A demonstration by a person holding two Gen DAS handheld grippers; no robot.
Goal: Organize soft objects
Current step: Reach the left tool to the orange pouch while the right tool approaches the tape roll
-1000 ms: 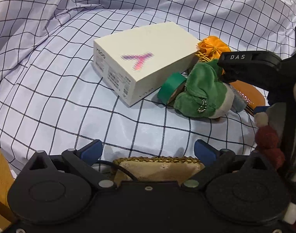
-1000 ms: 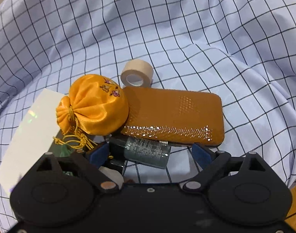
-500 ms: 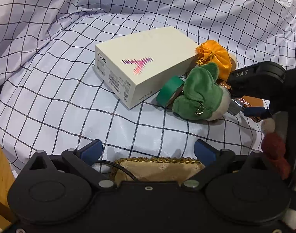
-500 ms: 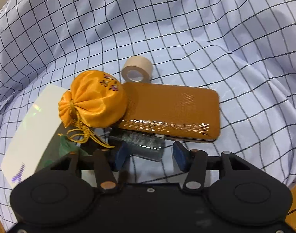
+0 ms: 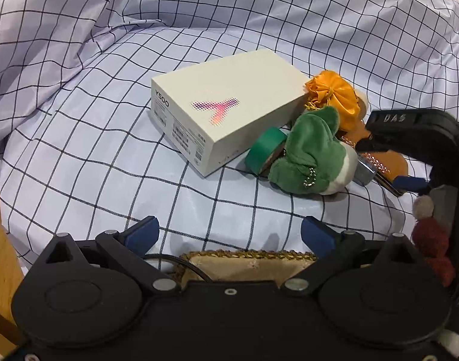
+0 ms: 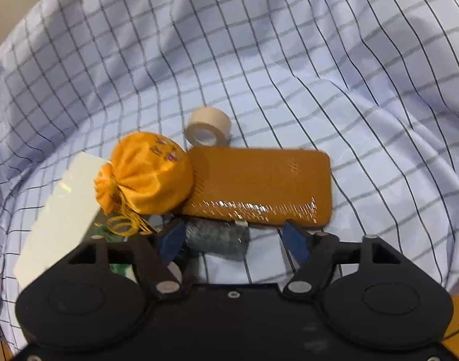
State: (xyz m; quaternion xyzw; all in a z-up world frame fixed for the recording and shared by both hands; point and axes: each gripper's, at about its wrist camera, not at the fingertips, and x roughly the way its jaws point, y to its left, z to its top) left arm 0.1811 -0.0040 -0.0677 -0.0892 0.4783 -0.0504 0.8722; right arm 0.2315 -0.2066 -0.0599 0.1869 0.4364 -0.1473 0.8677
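Left wrist view. Your left gripper has its jaws spread wide, nothing pressed between the pads. Just under the tool body lies a beige gold-trimmed pad, only its top edge showing. Beyond it is bare checked cloth. Farther out sits the cluster: the green plush toy lies on its side with a ball chain hanging from it, a green tape roll leaning against its left and touching the white box. The orange drawstring pouch sits behind the plush, against the box's far corner. At the right edge a string of red and white pom-poms hangs in frame.

Right wrist view, somewhat blurred. Your right gripper is opening its jaws; the dark cylindrical bottle lies between them, close against the left pad, while the right pad stands clear of it, so it is not clamped. Just past the bottle, touching it, lies the orange glossy case, flat on the cloth. The orange pouch rests against the case's left end and on the box. The beige tape roll stands behind the case, farthest out.
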